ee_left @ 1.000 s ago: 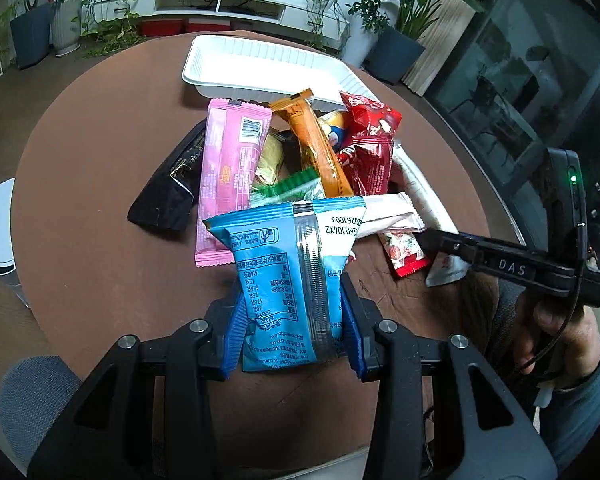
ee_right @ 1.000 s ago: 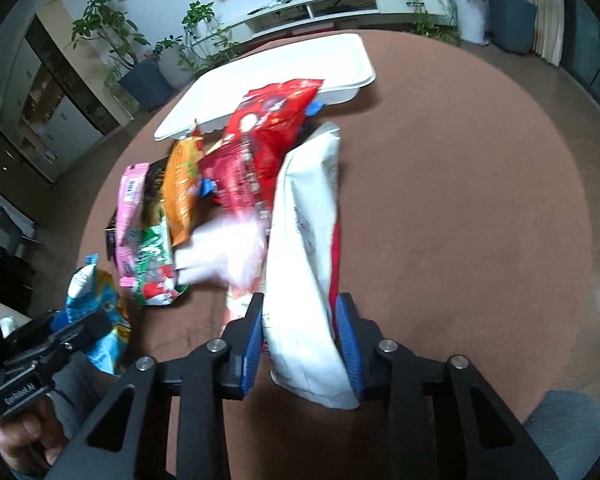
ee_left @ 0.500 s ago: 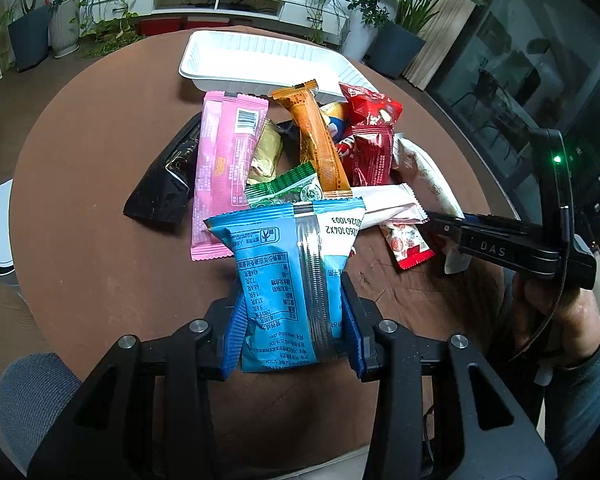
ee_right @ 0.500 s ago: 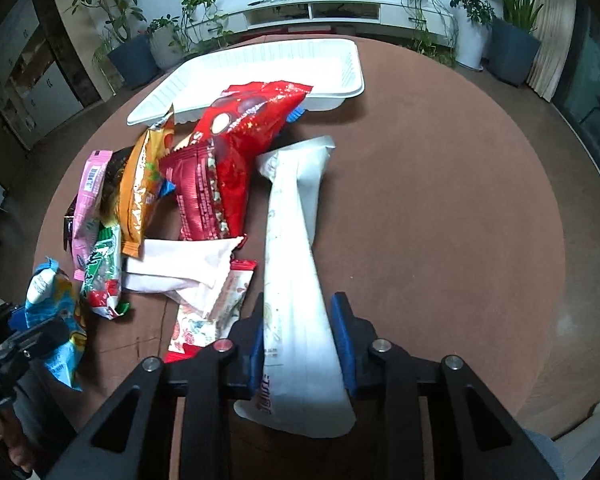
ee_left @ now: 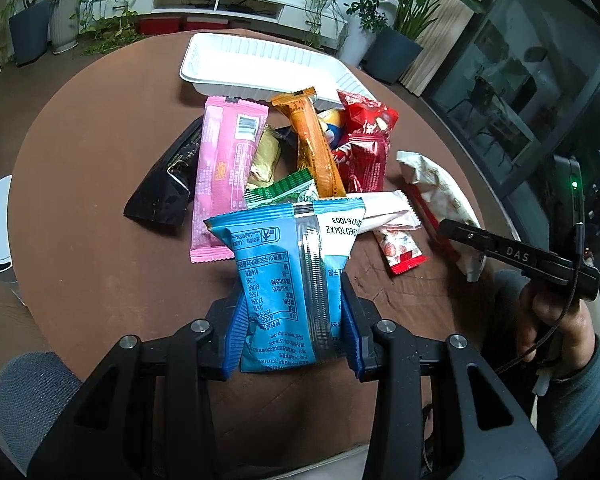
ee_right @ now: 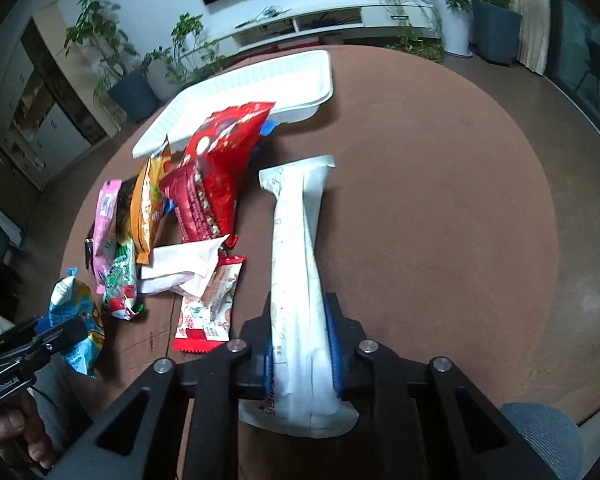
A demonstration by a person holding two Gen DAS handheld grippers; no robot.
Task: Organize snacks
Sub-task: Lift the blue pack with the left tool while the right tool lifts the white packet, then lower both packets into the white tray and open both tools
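Snack pile (ee_left: 300, 160) on brown round table (ee_right: 440, 220) | white tray (ee_left: 260, 64) – behind pile | left gripper (ee_left: 292, 328) – pinching blue packet (ee_left: 292, 272), in front of pile | right gripper (ee_right: 300, 344) – clamped on long white packet (ee_right: 296, 264), right of pile

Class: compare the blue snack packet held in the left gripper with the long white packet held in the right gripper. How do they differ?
The blue packet is short and wide; the white packet is long and narrow. The blue one shows dense printed text and a silver seam; the white one is mostly plain. Shared: each is clamped near one end, in the left gripper and right gripper.
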